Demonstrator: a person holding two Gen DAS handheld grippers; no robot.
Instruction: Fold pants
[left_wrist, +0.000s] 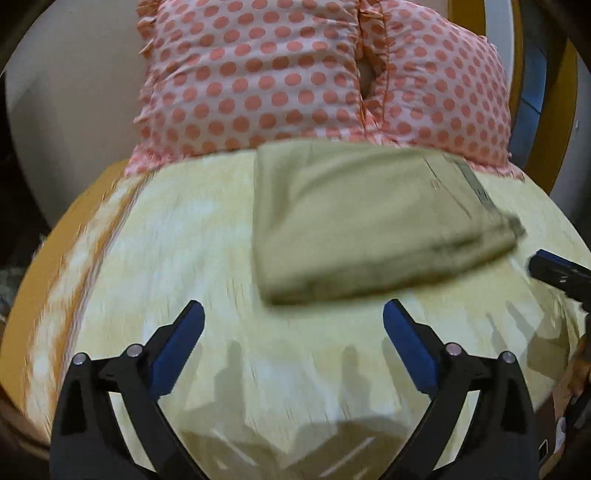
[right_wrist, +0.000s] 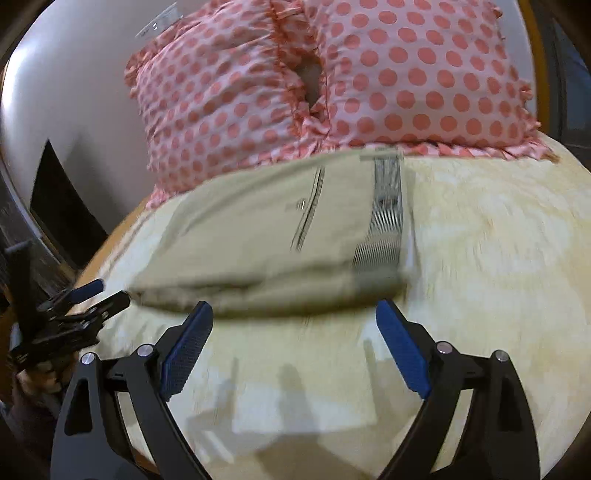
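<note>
Left gripper (left_wrist: 293, 314), jaws wide and empty, sits just short of the folded khaki pants (left_wrist: 369, 218), which lie on the cream bedspread (left_wrist: 147, 258) against a polka-dot pillow (left_wrist: 277, 74); right gripper (right_wrist: 294, 314), equally wide and empty, suggests folding is complete.

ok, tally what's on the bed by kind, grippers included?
Pants: 1, khaki, folded
Pillow: 1, pink with polka dots
Grippers: 2, left and right, both open and empty
Bedspread: 1, pale yellow
Total: 5
</note>
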